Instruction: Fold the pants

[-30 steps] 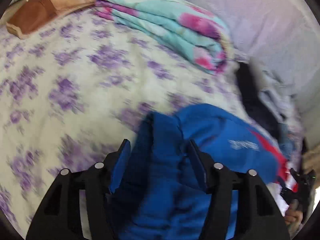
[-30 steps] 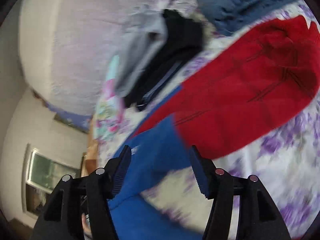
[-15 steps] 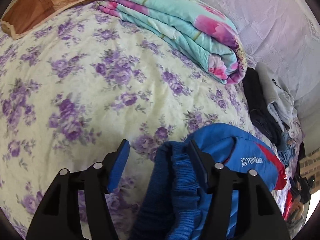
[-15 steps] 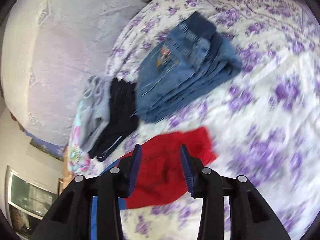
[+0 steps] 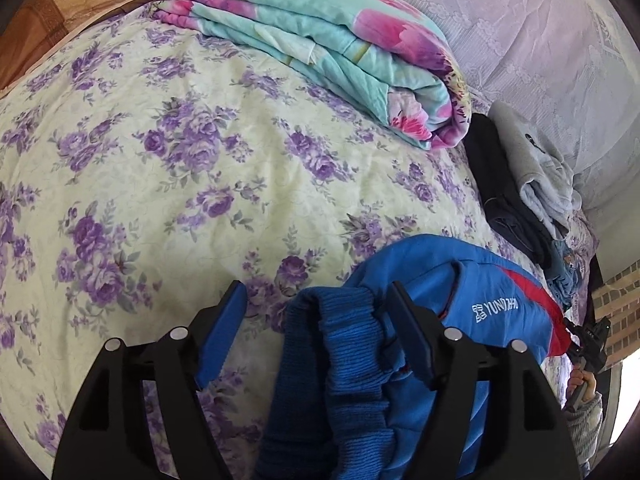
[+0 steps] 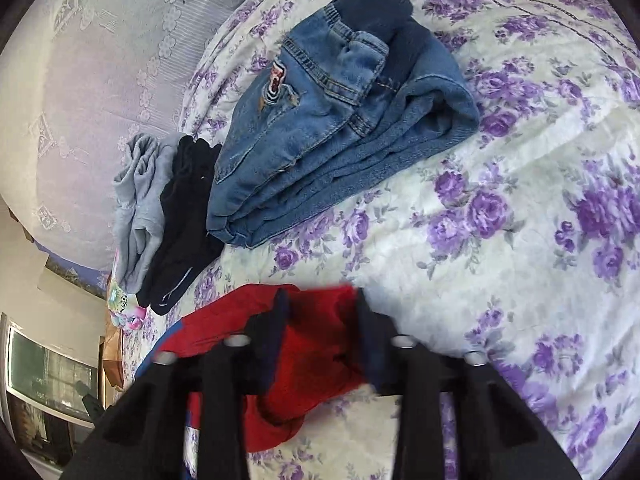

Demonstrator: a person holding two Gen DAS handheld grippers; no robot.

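Holding blue-and-red pants [image 5: 432, 320] on the flowered bedspread [image 5: 160, 160].
Left gripper [image 5: 316, 312] spread, waistband between its fingers; right gripper [image 6: 320, 320] (blurred) straddles red fabric, grasp unclear.

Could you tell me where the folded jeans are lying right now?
In the right wrist view the folded jeans lie upper centre on the floral bedsheet, just right of the black garment.
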